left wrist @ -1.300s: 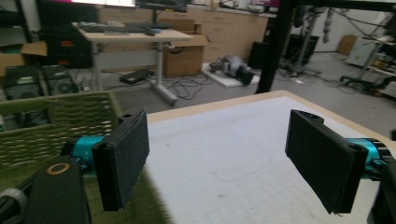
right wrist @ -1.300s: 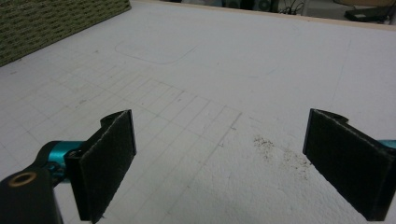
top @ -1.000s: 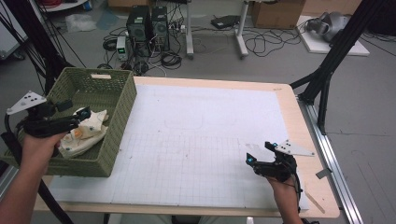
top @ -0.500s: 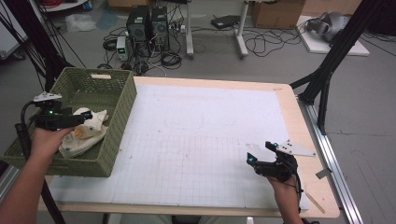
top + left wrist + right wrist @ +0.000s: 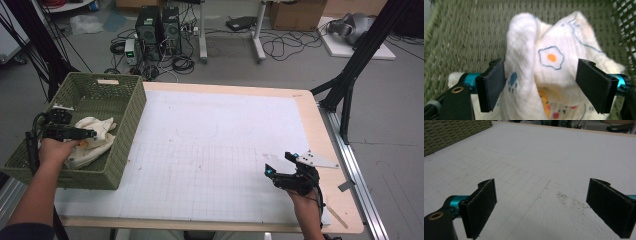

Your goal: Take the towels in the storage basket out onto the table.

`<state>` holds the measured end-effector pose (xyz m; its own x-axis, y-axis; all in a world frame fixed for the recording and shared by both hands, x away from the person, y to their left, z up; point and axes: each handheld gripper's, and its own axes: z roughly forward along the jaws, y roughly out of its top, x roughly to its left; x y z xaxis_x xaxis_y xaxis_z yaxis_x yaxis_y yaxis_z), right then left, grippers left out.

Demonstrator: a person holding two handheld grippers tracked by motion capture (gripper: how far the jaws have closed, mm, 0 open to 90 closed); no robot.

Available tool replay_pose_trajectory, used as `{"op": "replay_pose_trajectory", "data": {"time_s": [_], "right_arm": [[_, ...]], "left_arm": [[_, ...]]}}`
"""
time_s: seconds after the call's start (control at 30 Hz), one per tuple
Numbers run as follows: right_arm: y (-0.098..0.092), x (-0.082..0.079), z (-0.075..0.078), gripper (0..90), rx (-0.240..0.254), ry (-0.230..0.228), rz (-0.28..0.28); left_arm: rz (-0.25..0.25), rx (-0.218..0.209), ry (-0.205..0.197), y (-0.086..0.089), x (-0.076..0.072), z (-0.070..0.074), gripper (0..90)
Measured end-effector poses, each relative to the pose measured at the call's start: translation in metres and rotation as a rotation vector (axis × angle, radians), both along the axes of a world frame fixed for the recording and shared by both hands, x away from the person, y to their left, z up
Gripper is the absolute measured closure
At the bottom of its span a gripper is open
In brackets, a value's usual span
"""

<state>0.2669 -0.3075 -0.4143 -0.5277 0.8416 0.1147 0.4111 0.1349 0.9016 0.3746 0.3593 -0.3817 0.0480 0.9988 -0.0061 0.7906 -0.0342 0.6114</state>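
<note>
In the high view the left gripper [image 5: 75, 133] sits inside the green basket [image 5: 125, 115] at the table's left edge, over a crumpled white cloth [image 5: 95, 137] lying on the basket floor; from there the jaw gap is too small to judge. The left gripper view settles it: the left gripper [image 5: 540, 82] has its jaws spread wide, with a raised fold of the cloth [image 5: 544, 62] standing between them, the left jaw touching or just beside the fold, the right jaw apart from it. That view also shows the cloth's print, a fried egg and small coloured shapes, which the high view does not resolve. The right gripper [image 5: 282, 167] hovers near the table's front right corner over the white mat [image 5: 215, 150], well apart from the basket. The right gripper view shows the right gripper [image 5: 541, 205] with jaws wide apart and nothing between them, a dark smudge [image 5: 571, 200] on the mat, and the basket's wall [image 5: 451, 131] far off.
</note>
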Motion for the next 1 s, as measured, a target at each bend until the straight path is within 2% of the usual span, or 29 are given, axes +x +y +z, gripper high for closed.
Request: {"op": "replay_pose_trajectory", "data": {"time_s": [0.03,0.07,0.13,0.17,0.2,0.23,0.27,0.3,0.33,0.37,0.4,0.5,0.57,0.63,0.7,0.77,0.8,0.83,0.87,0.9,0.93,1.0], "right_arm": [[0.000,0.000,0.000,8.8,0.000,0.000,0.000],[0.000,0.000,0.000,8.7,0.000,0.000,0.000],[0.000,0.000,0.000,8.7,0.001,0.003,0.001],[0.000,0.000,0.000,8.7,0.001,0.003,0.001],[0.000,0.000,0.000,8.7,0.001,0.005,0.000],[0.000,0.000,0.000,8.7,0.001,0.006,0.002],[0.000,0.000,0.000,8.8,0.001,0.006,0.003],[0.000,0.000,0.000,8.8,0.001,0.006,0.003],[-0.001,0.000,0.000,8.7,0.000,0.007,0.001],[-0.001,0.000,0.000,8.7,0.000,0.007,0.001],[-0.001,0.000,-0.001,8.8,0.001,0.008,0.001],[-0.001,0.000,-0.001,8.8,-0.001,0.007,0.002],[-0.001,0.000,-0.001,8.8,-0.001,0.008,0.002],[-0.001,0.000,-0.001,8.7,0.001,0.011,-0.001],[-0.001,0.000,-0.001,8.8,0.001,0.008,-0.001],[-0.002,0.000,-0.001,8.8,0.001,0.011,-0.002],[-0.002,0.000,-0.001,8.8,0.000,0.009,-0.002],[-0.002,0.000,-0.001,8.8,0.000,0.009,-0.002],[-0.003,0.000,-0.001,8.8,0.004,0.011,-0.006],[-0.003,0.000,-0.001,8.8,0.004,0.011,-0.006],[-0.004,0.000,-0.001,8.8,0.008,0.013,-0.011],[-0.005,0.001,-0.001,8.8,0.006,0.009,-0.013]], "left_arm": [[0.000,0.000,0.000,0.000,0.000,0.000,23.9],[0.012,0.009,0.043,0.001,0.002,-0.004,23.9],[0.034,0.016,0.092,0.002,0.003,-0.008,23.8],[0.034,0.016,0.092,0.002,0.003,-0.008,23.8],[0.036,0.002,0.147,0.003,0.006,-0.013,23.8],[0.036,0.002,0.147,0.003,0.006,-0.013,25.8],[0.012,-0.031,0.204,0.003,0.007,-0.018,29.0],[0.012,-0.031,0.204,0.003,0.007,-0.018,28.6],[0.012,-0.035,0.238,0.002,0.009,-0.021,28.1],[0.012,-0.035,0.238,0.002,0.009,-0.021,28.4],[0.011,-0.041,0.263,0.002,0.010,-0.024,28.4],[0.008,-0.045,0.281,0.002,0.011,-0.027,32.1],[0.007,-0.040,0.281,0.002,0.012,-0.027,34.5],[-0.017,-0.006,0.284,0.000,0.013,-0.026,41.3],[-0.034,-0.019,0.282,-0.001,0.012,-0.025,64.4],[-0.048,-0.027,0.281,-0.001,0.013,-0.022,75.0],[-0.044,-0.045,0.247,0.000,0.012,-0.019,76.3],[-0.044,-0.045,0.247,0.000,0.012,-0.019,76.2],[-0.018,-0.077,0.186,0.002,0.011,-0.013,75.7],[-0.018,-0.077,0.186,0.002,0.011,-0.013,75.7],[-0.010,-0.120,0.130,0.006,0.009,-0.008,75.7],[-0.013,-0.147,0.084,0.008,0.007,-0.005,75.9]]}}
